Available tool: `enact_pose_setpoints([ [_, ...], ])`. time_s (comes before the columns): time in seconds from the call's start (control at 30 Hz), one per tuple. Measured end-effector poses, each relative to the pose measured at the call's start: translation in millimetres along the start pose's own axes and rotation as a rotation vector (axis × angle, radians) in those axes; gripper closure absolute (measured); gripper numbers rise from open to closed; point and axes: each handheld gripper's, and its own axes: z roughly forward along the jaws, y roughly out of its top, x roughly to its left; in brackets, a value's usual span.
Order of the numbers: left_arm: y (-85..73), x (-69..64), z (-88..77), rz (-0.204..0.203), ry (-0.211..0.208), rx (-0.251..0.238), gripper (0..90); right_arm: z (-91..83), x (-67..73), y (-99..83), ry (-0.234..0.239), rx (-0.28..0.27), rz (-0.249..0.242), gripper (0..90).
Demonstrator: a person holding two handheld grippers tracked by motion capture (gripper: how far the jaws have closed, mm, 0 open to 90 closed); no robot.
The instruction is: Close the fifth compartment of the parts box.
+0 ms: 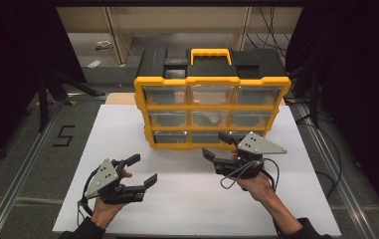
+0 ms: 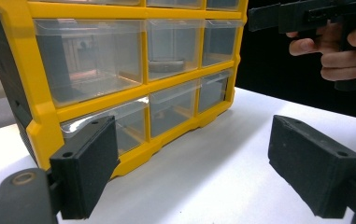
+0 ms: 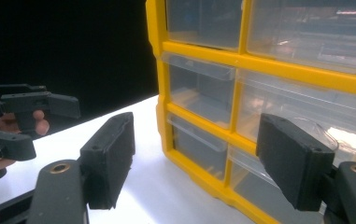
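A yellow-framed black organiser with a yellow handle and three rows of clear drawers stands upright at the back of the white tabletop. A dark object lies in its middle drawer. My right gripper is open just in front of the bottom row, nothing between its jaws. In the right gripper view its jaws frame the lower drawers of the organiser. My left gripper is open and empty over the table, left of and nearer than the organiser. Its jaws face the cabinet's bottom corner.
The white top ends at a grey floor with metal rails on both sides, and a "5" is marked at the left. Black curtains flank the scene. Cables trail at the right. Open tabletop lies between the two grippers.
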Motion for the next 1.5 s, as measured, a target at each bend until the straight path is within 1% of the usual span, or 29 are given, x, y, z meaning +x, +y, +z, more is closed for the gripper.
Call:
enact_pose_setpoints([
  [0.13,-0.2,-0.2,0.5,-0.002,-0.001,0.001,16.0,-5.1,-1.4,-2.9,-0.005,-0.015,0.007,29.1],
  [0.27,-0.1,-0.3,0.4,-0.003,0.000,0.000,16.0,-8.8,-2.2,-5.5,-0.007,-0.025,0.003,28.6],
  [0.6,-0.2,-0.1,0.3,-0.001,0.000,0.001,16.0,-15.8,-1.1,-12.5,-0.011,-0.029,0.005,26.6],
  [1.03,-0.2,0.1,0.2,-0.001,0.001,0.001,16.0,-22.5,-0.6,-19.5,-0.003,-0.037,0.007,25.1],
  [1.33,-0.3,0.2,0.2,-0.002,0.002,0.002,16.0,-29.5,-1.2,-27.1,-0.016,-0.033,0.006,24.0],
  [1.5,-0.4,0.0,0.0,-0.001,0.001,0.004,16.0,-34.9,-1.3,-30.8,-0.018,-0.043,-0.001,23.7],
])
